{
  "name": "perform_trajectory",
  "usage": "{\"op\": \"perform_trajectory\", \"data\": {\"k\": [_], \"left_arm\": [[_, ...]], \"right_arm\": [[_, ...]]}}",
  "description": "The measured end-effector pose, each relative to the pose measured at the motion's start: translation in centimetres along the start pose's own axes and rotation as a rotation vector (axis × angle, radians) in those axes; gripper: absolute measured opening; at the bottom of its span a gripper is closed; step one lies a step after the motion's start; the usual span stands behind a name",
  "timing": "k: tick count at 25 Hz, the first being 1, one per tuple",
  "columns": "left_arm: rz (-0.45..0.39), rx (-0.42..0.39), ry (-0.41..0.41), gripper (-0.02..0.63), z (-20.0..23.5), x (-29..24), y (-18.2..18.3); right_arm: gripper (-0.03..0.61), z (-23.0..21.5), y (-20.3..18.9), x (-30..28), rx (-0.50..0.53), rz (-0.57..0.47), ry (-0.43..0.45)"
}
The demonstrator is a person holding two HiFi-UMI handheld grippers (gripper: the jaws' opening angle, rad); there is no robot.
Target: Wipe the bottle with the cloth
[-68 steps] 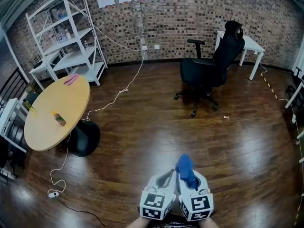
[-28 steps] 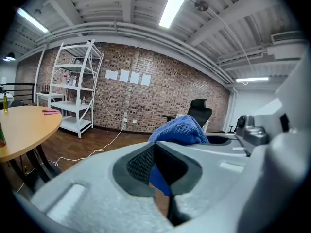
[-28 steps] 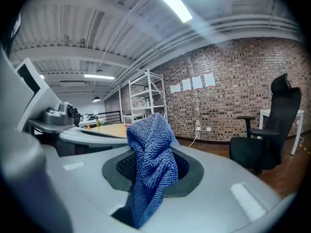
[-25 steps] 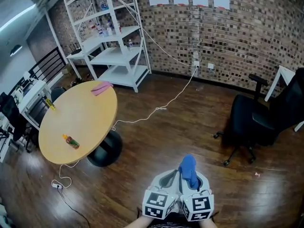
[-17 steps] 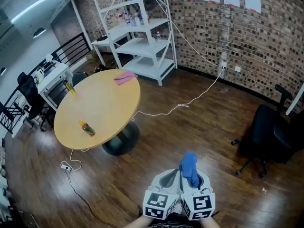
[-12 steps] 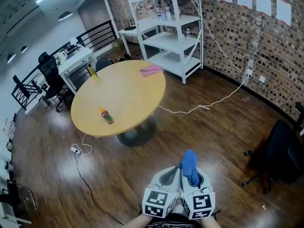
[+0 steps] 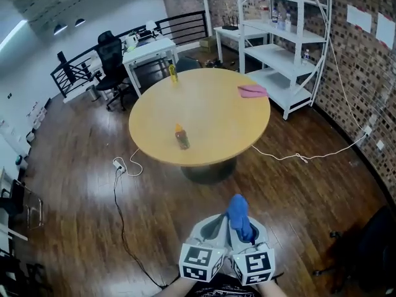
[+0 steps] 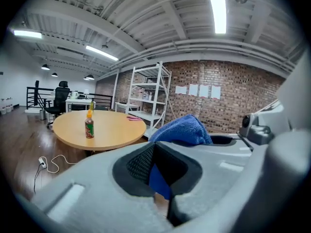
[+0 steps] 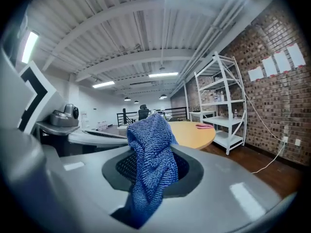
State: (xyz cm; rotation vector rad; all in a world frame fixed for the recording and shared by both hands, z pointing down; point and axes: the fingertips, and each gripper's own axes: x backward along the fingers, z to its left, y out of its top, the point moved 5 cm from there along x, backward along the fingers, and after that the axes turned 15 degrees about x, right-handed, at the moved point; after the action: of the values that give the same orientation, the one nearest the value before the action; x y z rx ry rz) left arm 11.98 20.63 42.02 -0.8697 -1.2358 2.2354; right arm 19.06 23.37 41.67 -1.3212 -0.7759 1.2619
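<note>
Cloth point(image 7: 238, 214) (blue, bunched) sticks up from the right tongs point(image 7: 242, 229), which are clamped on it. Beside them the left tongs point(image 7: 218, 226) are closed and empty. The bottle point(image 7: 181, 137) stands on the desk point(image 7: 216, 104).

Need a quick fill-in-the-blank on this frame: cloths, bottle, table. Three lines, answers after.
1. The right gripper is shut on a ___ cloth.
2. On the table, the bottle stands ___.
3. The other cloth, lying on the table's edge nearest the shelf, is ___.

Missing words: blue; upright; pink.
</note>
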Motion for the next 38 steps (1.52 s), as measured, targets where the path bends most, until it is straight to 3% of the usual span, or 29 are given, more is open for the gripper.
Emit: {"op": "perform_trajectory", "data": {"k": [10, 18, 25, 33, 38], "left_arm": [[-0.044, 0.088, 0.084, 0.0, 11.0, -3.5, 5.9], [-0.023, 0.086, 0.047, 0.0, 19.6, -8.4, 11.9], [-0.012, 0.08, 0.026, 0.0, 24.2, -11.0, 15.1], [-0.076, 0.096, 0.097, 0.0, 27.5, -12.7, 17.6], [-0.082, 0.092, 0.162, 0.0, 30.6, -14.7, 18.4]], "right_arm": [[0.089, 2.1, 3.6, -12.8, 0.051, 0.032, 0.112], [0.089, 2.0, 6.3, -23.7, 0.046, 0.048, 0.078], [0.089, 1.0, 7.7, -29.8, 0.03, 0.054, 0.048], [0.089, -1.6, 10.1, -35.0, 0.036, -0.019, 0.091], [0.089, -3.6, 12.0, -40.4, 0.01, -0.117, 0.182]]}}
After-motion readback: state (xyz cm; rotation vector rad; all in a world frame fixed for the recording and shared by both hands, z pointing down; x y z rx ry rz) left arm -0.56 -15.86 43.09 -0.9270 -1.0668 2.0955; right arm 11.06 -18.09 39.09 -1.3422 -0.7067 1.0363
